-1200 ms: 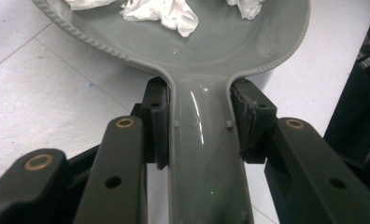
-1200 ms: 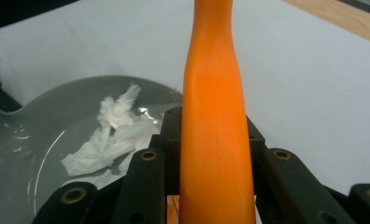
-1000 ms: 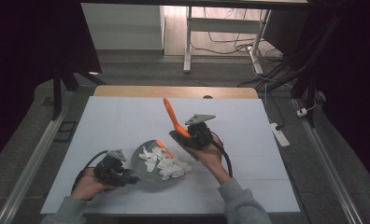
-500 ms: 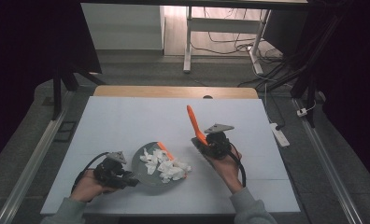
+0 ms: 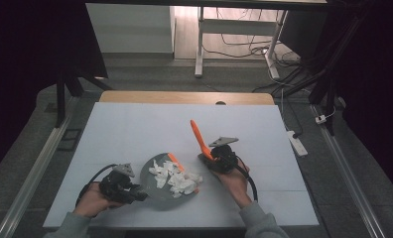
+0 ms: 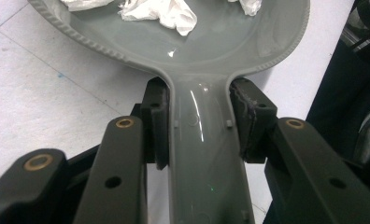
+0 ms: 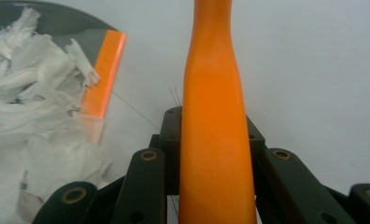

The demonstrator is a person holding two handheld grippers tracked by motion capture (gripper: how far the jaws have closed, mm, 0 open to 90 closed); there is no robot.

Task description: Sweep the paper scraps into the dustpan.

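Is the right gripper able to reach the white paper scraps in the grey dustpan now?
Probably yes: the right gripper sits beside the dustpan, nothing between. But it is shut on the orange brush handle.

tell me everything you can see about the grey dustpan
The grey dustpan looks like glossy moulded plastic: a shallow rounded pan with a ribbed rim and a flat handle. It lies flat on the white table, near its front edge. The left gripper is shut on the handle, one jaw on each side. Torn white paper scraps are heaped in the pan, and an orange strip runs along its far edge.
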